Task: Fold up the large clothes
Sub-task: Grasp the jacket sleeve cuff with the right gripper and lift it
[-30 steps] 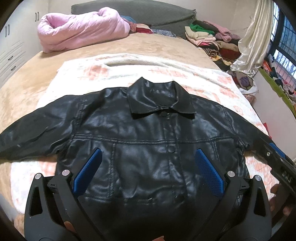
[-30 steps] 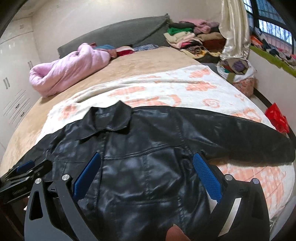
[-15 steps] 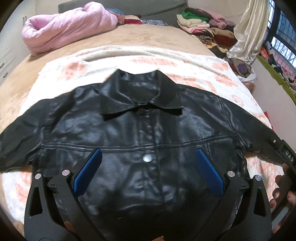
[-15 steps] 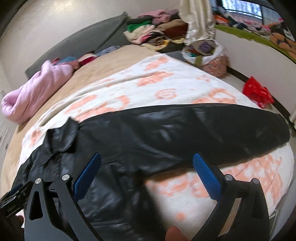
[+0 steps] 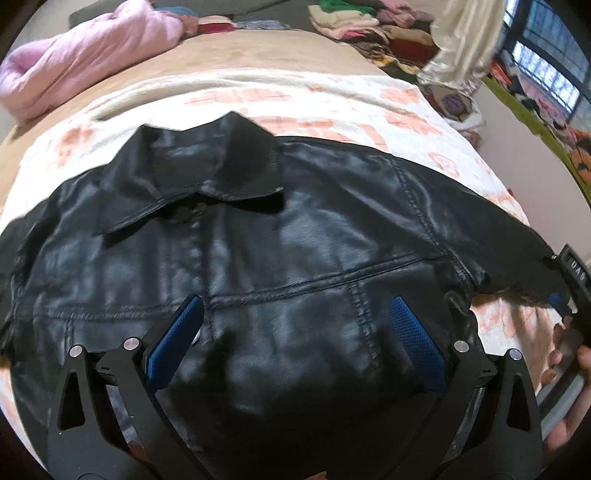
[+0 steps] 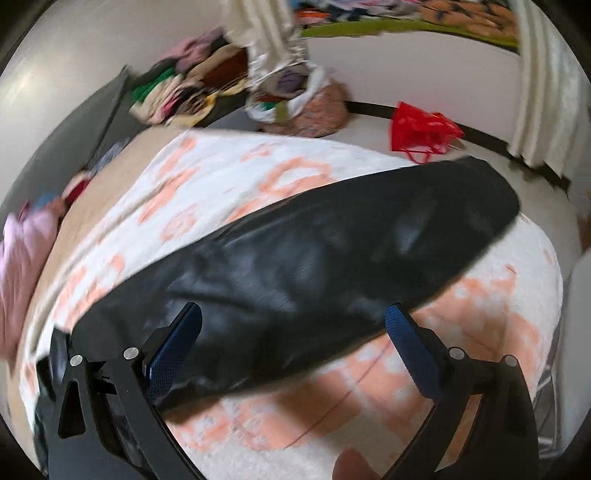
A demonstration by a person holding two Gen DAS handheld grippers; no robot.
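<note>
A black leather jacket (image 5: 280,266) lies face up, buttoned, on a white and orange blanket (image 5: 295,92), collar toward the far side, sleeves spread out. My left gripper (image 5: 295,325) is open and empty, above the jacket's chest. My right gripper (image 6: 291,325) is open and empty, above the jacket's right sleeve (image 6: 332,254), which stretches toward the bed's edge. The right gripper also shows at the right edge of the left wrist view (image 5: 569,291), near the sleeve.
A pink quilt (image 5: 85,55) lies at the bed's far left. A pile of folded clothes (image 5: 369,22) and a curtain (image 5: 465,40) are at the far right. A red bag (image 6: 421,129) and a full bag (image 6: 306,107) sit on the floor beyond the bed.
The left gripper has shifted right along the jacket's chest. The right gripper has swung right, from the jacket's body to over the right sleeve. Both stay open.
</note>
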